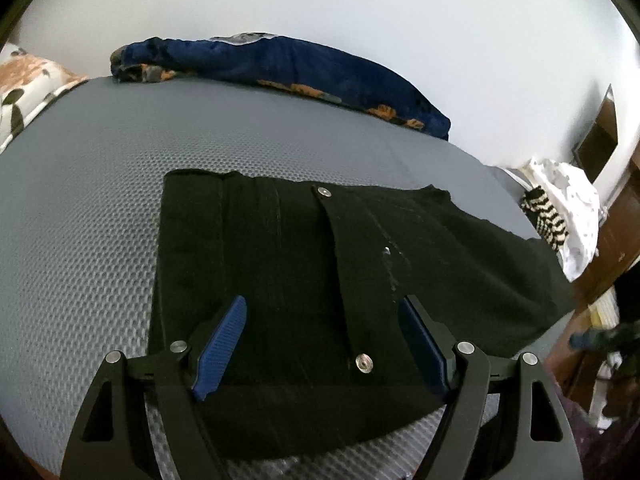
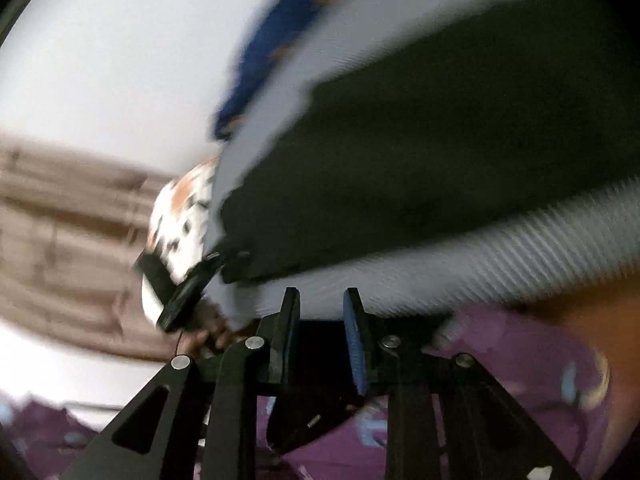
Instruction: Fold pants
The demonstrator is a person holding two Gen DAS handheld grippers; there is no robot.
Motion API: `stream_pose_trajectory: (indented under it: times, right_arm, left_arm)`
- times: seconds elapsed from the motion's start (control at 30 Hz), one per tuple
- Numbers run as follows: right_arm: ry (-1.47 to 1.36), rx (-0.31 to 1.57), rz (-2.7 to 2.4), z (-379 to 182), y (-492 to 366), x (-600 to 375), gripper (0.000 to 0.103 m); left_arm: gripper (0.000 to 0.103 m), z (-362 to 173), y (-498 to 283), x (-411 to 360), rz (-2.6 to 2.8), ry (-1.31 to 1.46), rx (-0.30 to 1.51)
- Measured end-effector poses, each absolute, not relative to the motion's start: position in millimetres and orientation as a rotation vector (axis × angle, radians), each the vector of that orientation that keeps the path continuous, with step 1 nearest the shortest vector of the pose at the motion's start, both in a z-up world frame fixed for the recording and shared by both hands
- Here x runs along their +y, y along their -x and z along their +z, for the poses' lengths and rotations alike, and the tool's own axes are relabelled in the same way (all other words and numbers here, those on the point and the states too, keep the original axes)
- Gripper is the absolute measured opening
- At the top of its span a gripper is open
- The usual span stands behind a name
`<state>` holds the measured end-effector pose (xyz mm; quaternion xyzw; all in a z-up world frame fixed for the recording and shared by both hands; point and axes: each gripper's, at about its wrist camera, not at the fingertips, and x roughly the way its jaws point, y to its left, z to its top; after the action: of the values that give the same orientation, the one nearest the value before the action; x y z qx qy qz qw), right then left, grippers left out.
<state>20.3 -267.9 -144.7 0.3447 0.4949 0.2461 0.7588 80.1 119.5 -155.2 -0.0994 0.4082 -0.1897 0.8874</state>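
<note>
Left gripper [image 1: 320, 344], blue-padded jaws wide and empty over folded black fabric pants [image 1: 312, 264] on grey mesh mattress [image 1: 80, 216]; right gripper [image 2: 320, 340] narrow, empty: hazard, snagging disturbs fold.

Black tongs [image 1: 322, 312] – ribbed blue pads [image 1: 222, 346], silver screws [image 1: 178, 346] – and a purple patterned garment [image 2: 500, 380].
</note>
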Motion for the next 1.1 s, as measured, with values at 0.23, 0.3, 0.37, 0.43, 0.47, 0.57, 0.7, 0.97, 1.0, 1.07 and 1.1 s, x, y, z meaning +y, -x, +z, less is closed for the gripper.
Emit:
stream_pose_trajectory:
  times: [0.23, 0.3, 0.37, 0.43, 0.47, 0.57, 0.7, 0.97, 1.0, 1.07, 1.1]
  right_arm:
    - [-0.394, 1.016, 0.53, -147, -73, -226, 0.039]
    - [-0.373, 1.059, 0.526, -166, -79, -221, 0.039]
    - [-0.408, 1.066, 0.52, -181, -81, -224, 0.038]
    - [-0.445, 1.061, 0.529, -184, -79, -230, 0.038]
    - [-0.458, 1.059, 0.534, -185, -77, -232, 0.038]
    - [-0.503, 1.056, 0.544, -191, -72, -242, 0.038]
    - [-0.562, 1.042, 0.563, -192, -68, -249, 0.047]
    - [-0.648, 0.964, 0.586, -164, -61, -272, 0.049]
    - [-0.64, 0.931, 0.554, -157, -53, -288, 0.05]
    - [-0.626, 0.88, 0.409, -147, -30, -340, 0.052]
    - [-0.637, 0.868, 0.361, -147, -22, -360, 0.052]
  left_arm:
    - [0.078, -157, -100, 126, -0.404, 0.24, 0.851]
    - [0.078, -158, -108, 129, -0.406, 0.255, 0.853]
    - [0.078, -158, -119, 132, -0.407, 0.269, 0.866]
    - [0.078, -159, -130, 137, -0.408, 0.312, 0.885]
    - [0.078, -159, -134, 139, -0.409, 0.323, 0.891]
    - [0.078, -160, -139, 137, -0.407, 0.297, 0.882]
    - [0.078, -157, -136, 136, -0.384, 0.295, 0.886]
    - [0.077, -155, -127, 123, -0.332, 0.194, 0.873]
    - [0.077, -152, -125, 125, -0.325, 0.222, 0.878]
    - [0.077, -143, -118, 130, -0.293, 0.29, 0.881]
    - [0.077, -137, -114, 132, -0.271, 0.311, 0.864]
